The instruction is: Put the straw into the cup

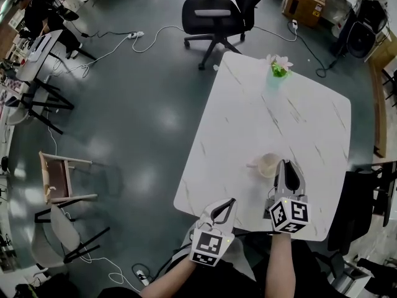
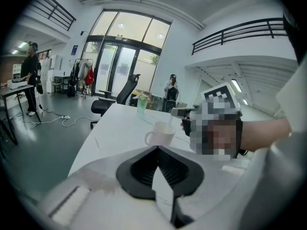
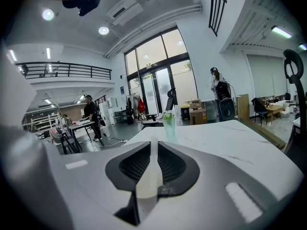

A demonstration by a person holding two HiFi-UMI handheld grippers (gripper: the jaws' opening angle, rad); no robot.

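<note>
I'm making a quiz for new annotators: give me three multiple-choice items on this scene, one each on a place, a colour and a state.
1. Where on the table does the flower glass stand? A near edge; B far end; C middle.
2. What colour is the cup? A red; B black; C off-white.
3. What state is the right gripper in? A shut on the straw; B open, empty; C shut on the cup's handle.
Key: 1 B, it stands well beyond the cup, by the far edge. 2 C, it looks pale in the head view. 3 A, the straw sits pinched between its jaws.
</note>
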